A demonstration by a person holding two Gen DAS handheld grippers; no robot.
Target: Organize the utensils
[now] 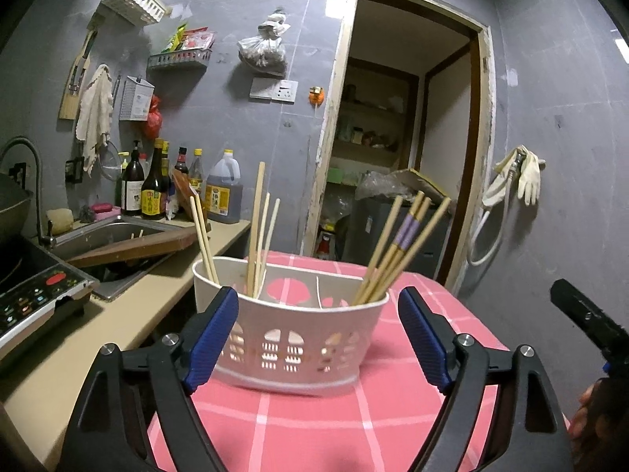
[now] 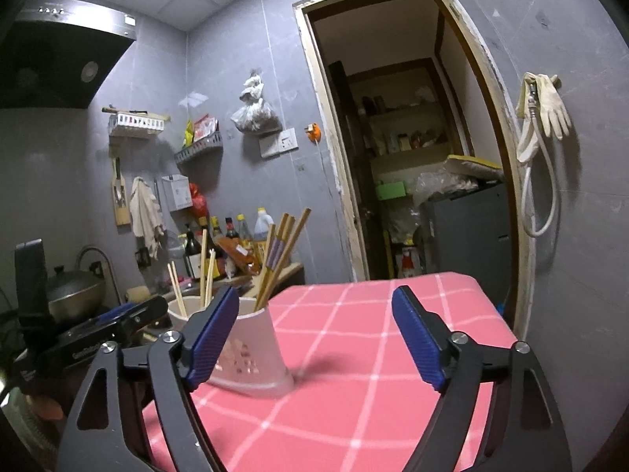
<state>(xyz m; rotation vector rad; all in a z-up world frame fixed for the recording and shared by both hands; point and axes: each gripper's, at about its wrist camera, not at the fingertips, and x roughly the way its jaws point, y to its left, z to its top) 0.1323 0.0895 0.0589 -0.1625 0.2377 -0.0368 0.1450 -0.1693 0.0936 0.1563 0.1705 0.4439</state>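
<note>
A white slotted utensil holder [image 1: 291, 338] stands upright on the pink checked tablecloth [image 1: 314, 424]. Pale wooden chopsticks [image 1: 257, 232] lean in its left and middle compartments. A darker bundle with purple bands [image 1: 401, 247] leans in its right compartment. My left gripper [image 1: 318, 338] is open, its blue pads on either side of the holder and apart from it. In the right wrist view the holder [image 2: 251, 354] sits at the left, partly behind a pad. My right gripper [image 2: 314, 338] is open over bare cloth with nothing between its pads.
A beige counter [image 1: 129, 303] runs along the left with a sink [image 1: 118, 236], an induction cooker [image 1: 35, 299] and several sauce bottles [image 1: 153, 188]. A wok [image 2: 74, 291] sits at far left. An open doorway [image 1: 401, 137] lies behind the table. Gloves [image 2: 550, 106] hang on the right wall.
</note>
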